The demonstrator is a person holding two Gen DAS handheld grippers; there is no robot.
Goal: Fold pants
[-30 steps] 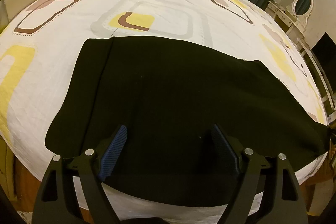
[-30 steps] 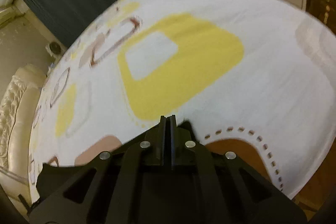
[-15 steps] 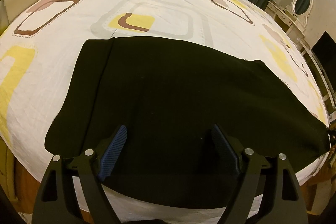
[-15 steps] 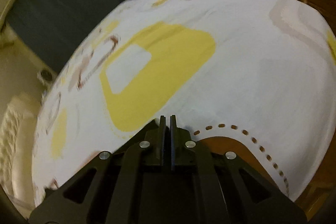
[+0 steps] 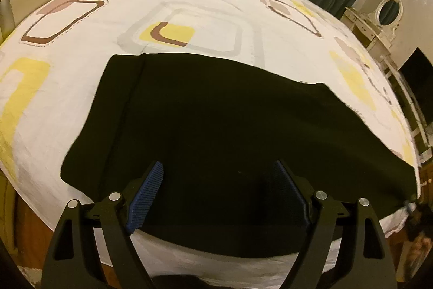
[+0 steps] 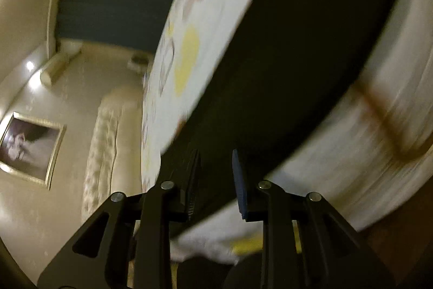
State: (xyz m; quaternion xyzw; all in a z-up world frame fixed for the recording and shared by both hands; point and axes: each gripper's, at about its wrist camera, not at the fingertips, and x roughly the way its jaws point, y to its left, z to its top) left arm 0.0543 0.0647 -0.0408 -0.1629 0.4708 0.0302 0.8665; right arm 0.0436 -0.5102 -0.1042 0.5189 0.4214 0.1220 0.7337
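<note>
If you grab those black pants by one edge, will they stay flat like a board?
Probably not. The black pants lie limp on the bedsheet, so they would likely droop and sag. Being soft cloth, they may bunch if pushed.

My right gripper (image 6: 215, 175) has swung away from the bare patterned bedsheet (image 6: 189, 18) it faced a second ago and now looks along the edge of the black pants (image 6: 284, 58), the view rolled sideways and blurred. Its jaws, pressed together before, are opening, with nothing gripped between the blue pads (image 6: 239, 180).
</note>
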